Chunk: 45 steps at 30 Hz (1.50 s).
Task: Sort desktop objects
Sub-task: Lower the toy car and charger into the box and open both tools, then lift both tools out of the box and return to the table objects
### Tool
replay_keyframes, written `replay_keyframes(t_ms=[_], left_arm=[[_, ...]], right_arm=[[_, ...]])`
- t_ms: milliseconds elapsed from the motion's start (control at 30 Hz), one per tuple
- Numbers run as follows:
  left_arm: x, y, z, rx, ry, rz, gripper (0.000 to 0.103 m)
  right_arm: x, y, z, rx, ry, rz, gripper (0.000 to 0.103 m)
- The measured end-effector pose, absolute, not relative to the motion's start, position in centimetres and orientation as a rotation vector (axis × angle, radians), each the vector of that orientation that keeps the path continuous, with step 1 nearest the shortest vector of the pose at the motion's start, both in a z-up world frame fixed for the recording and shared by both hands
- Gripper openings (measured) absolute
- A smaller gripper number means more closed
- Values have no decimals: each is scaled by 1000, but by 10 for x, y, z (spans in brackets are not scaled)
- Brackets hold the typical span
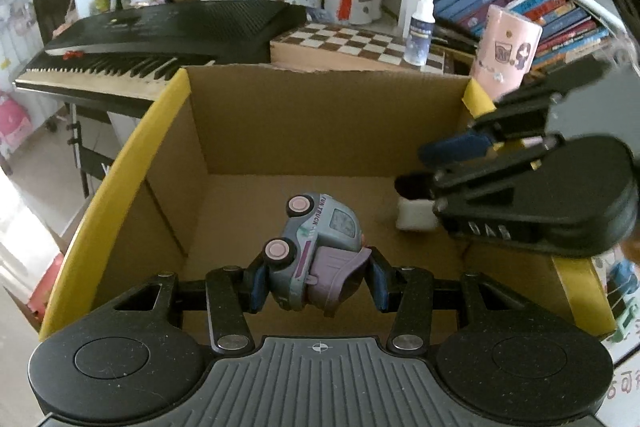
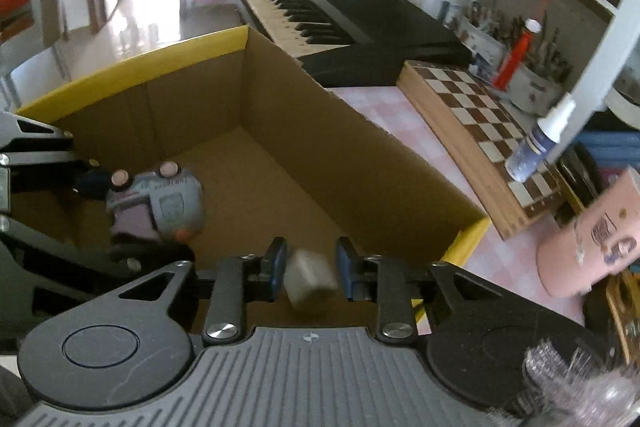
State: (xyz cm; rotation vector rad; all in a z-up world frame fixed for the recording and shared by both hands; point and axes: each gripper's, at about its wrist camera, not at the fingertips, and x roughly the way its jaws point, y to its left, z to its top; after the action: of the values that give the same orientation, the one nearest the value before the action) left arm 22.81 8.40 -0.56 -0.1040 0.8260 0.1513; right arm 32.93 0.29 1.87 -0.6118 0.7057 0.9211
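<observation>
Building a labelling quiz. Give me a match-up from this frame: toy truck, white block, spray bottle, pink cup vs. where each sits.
Things:
1. toy truck
2. white block
3. spray bottle
4. pink cup

Places:
A. standing on the chessboard
B. between the right gripper fingers, apparently loose
C. outside the cardboard box, by its right corner
D. clamped in the left gripper over the box

Pairs: 1-D, 2-B, 3-A, 4-C

Place: we see a home room.
Signs, 10 to 2 o'clock: keyboard point(image 1: 160, 39), chessboard point(image 1: 352, 45), books point(image 1: 532, 11), pen pots point(image 1: 352, 3).
</observation>
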Motion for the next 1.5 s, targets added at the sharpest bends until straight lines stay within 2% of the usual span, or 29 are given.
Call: replay_keyframes(t_ms=[333, 433, 500, 933, 1500], left_arm=[[232, 80, -8, -93, 836, 166, 48], [229, 80, -2, -93, 811, 171, 51], [226, 79, 3, -79, 786, 181, 57], [193, 87, 32, -91, 651, 221, 71], [147, 95, 35, -109, 615, 193, 75]], right_arm=[[346, 7, 15, -667, 700, 940, 20], [347, 4, 18, -637, 702, 931, 20], [346, 1, 21, -605, 705, 922, 20], [303, -35, 58, -410, 615, 783, 37], [243, -79, 64, -192, 620, 551, 39]])
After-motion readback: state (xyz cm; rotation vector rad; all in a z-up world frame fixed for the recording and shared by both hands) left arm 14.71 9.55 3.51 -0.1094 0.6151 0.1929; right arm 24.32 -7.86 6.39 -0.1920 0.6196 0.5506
